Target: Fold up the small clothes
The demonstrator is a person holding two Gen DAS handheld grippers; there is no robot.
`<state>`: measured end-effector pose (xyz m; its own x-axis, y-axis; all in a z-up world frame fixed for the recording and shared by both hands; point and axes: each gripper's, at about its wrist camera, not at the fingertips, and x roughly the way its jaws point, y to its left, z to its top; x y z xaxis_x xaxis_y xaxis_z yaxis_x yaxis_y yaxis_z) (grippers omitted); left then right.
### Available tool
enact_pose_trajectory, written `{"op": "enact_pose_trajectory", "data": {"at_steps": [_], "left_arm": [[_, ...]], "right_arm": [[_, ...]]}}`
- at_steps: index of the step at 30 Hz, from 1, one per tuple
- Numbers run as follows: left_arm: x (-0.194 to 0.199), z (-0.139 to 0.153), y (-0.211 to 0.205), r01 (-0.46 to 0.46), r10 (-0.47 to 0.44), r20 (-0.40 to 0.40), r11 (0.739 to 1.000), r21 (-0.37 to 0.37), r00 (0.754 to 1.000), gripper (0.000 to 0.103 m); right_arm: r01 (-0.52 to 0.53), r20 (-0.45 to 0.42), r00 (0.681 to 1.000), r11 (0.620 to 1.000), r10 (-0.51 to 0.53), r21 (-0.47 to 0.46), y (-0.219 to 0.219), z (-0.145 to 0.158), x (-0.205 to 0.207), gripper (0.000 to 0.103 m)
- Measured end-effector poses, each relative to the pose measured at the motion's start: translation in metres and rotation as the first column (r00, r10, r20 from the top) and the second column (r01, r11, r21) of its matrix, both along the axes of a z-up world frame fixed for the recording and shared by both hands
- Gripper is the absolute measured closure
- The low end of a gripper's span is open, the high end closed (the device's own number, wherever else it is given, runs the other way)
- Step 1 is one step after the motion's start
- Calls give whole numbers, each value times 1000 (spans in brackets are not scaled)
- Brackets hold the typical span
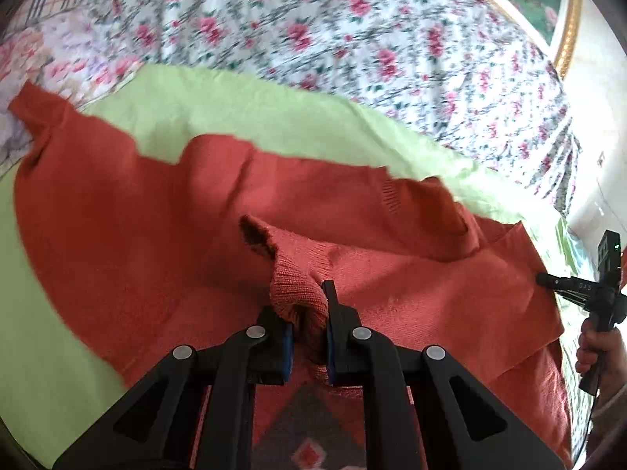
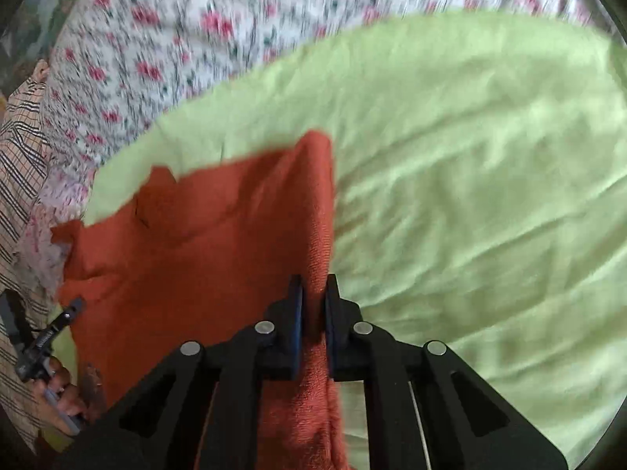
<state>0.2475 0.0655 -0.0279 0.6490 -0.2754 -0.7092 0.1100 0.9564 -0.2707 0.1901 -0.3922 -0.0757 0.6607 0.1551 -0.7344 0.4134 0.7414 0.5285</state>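
An orange-red knitted sweater lies spread on a light green cloth. My left gripper is shut on a bunched ribbed part of the sweater, lifted into a fold between the fingers. My right gripper is shut on the sweater's right edge, which runs straight between its fingers. The right gripper also shows at the far right of the left wrist view, at the sweater's edge. The left gripper shows at the far left of the right wrist view. A grey patterned patch shows low on the sweater.
The green cloth covers a bed with a floral sheet beyond it. A plaid fabric lies at the left. A gold-framed picture stands at the far right.
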Motion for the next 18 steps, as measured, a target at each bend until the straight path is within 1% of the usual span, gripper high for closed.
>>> {"op": "enact_pose_trajectory", "data": {"at_steps": [2, 4, 6, 7, 9, 11, 14, 15, 16, 17, 18], "left_arm": [[5, -6, -13, 13, -12, -11, 1000, 25, 1000, 92], [8, -15, -19, 14, -13, -33, 998, 58, 999, 92], [8, -19, -18, 11, -8, -40, 997, 74, 999, 92], [8, -19, -17, 9, -6, -42, 997, 77, 999, 92], [9, -22, -15, 1, 4, -50, 994, 112, 999, 92], [12, -24, -16, 5, 2, -58, 992, 129, 998, 92], [13, -30, -19, 0, 18, -86, 980, 200, 996, 88], [12, -29, -17, -2, 20, -89, 980, 201, 996, 86], [8, -25, -13, -3, 20, -82, 981, 195, 996, 84], [2, -22, -10, -8, 23, -74, 981, 195, 997, 83], [-4, -18, -6, -14, 27, -65, 981, 195, 998, 81]], "right_arm": [[24, 10, 1000, 1000, -24, -14, -8, 4, -13, 93], [29, -12, 999, 999, -29, -21, -11, -4, -17, 94], [32, -37, 999, 999, -32, -10, -11, -17, -17, 94], [31, -40, 999, 999, -32, -12, -11, -20, -19, 94], [27, -49, 998, 999, -29, -31, -9, -23, -21, 94], [28, -58, 998, 999, -30, -36, -8, -26, -23, 94], [43, -61, 997, 998, -45, -41, -6, -25, -23, 93], [41, -75, 996, 998, -45, -53, -4, -26, -21, 92], [33, -108, 993, 996, -43, -88, 0, -25, -20, 90], [34, -119, 992, 992, -48, -120, 4, -20, -19, 88], [44, -127, 990, 987, -64, -155, 7, -13, -22, 84]]}}
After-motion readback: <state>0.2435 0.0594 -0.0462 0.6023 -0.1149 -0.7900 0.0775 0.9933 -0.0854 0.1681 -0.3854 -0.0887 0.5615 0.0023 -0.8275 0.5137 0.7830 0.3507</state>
